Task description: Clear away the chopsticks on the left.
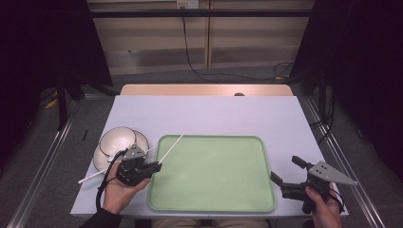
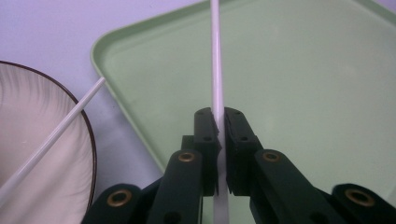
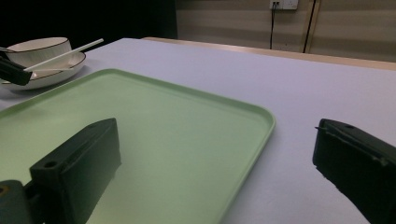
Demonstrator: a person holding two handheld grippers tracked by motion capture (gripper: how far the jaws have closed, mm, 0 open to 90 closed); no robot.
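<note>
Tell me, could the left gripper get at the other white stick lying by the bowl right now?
Probably not yet. The left gripper is already shut on one white stick, so its jaws are taken. The second stick lies close beside it, across the bowl rim, with nothing else in between.

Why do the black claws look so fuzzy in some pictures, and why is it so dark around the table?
In the right gripper view the right gripper sits too close to the camera, so its jaws blur while the green tray stays sharper; in the left gripper view the left gripper looks crisp around the white chopstick; in the high view light falls on the table, leaving the sides black.
</note>
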